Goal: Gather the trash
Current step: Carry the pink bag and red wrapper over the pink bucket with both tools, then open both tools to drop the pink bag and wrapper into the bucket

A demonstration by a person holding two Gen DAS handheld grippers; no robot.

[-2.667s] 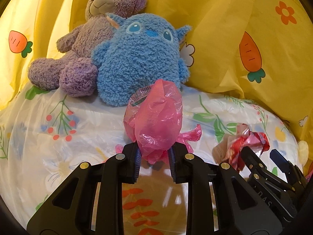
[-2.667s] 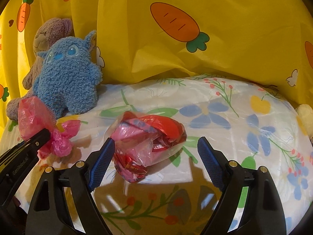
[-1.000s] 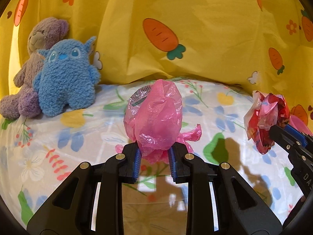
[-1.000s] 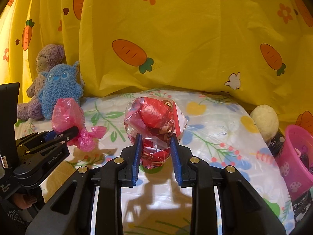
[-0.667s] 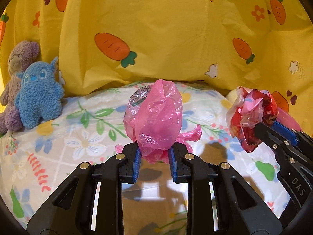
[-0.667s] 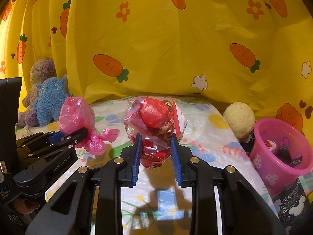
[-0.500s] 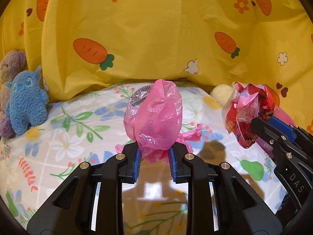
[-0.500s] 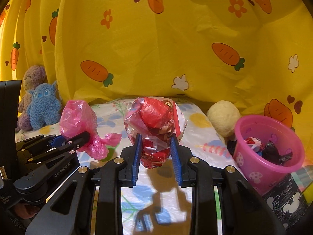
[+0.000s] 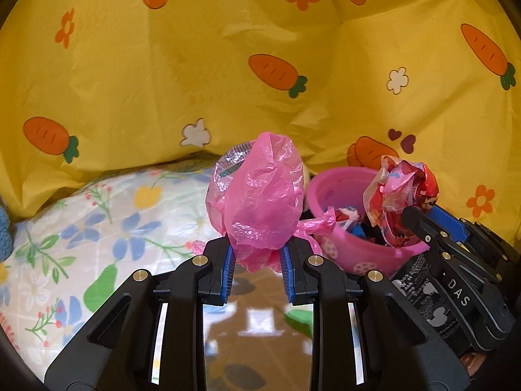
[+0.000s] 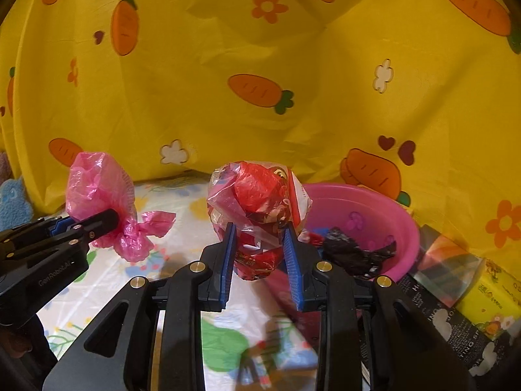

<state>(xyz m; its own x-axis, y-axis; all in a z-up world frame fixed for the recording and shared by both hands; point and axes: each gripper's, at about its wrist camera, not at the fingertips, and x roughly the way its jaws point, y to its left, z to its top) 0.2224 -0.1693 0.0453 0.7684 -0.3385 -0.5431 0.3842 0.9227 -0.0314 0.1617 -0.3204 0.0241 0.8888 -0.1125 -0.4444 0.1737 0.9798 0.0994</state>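
Note:
My left gripper (image 9: 257, 260) is shut on a crumpled pink plastic bag (image 9: 260, 195) and holds it above the flowered sheet; the bag also shows in the right wrist view (image 10: 101, 192). My right gripper (image 10: 260, 254) is shut on a red and clear wrapper bundle (image 10: 257, 202), held at the near left rim of a pink bin (image 10: 384, 202). In the left wrist view the bundle (image 9: 403, 192) hangs over the pink bin (image 9: 342, 189), which holds several wrappers.
A yellow carrot-print cloth (image 9: 260, 65) hangs behind. The bin stands on a black box (image 10: 456, 319) with a yellow carton (image 10: 491, 306) at the right. A blue plush toy (image 10: 13, 202) sits far left on the flowered sheet (image 9: 81, 244).
Both grippers have swung right with their loads held. The plush toys have slid out to the left, and the pink bin has come close, right by the red bundle.

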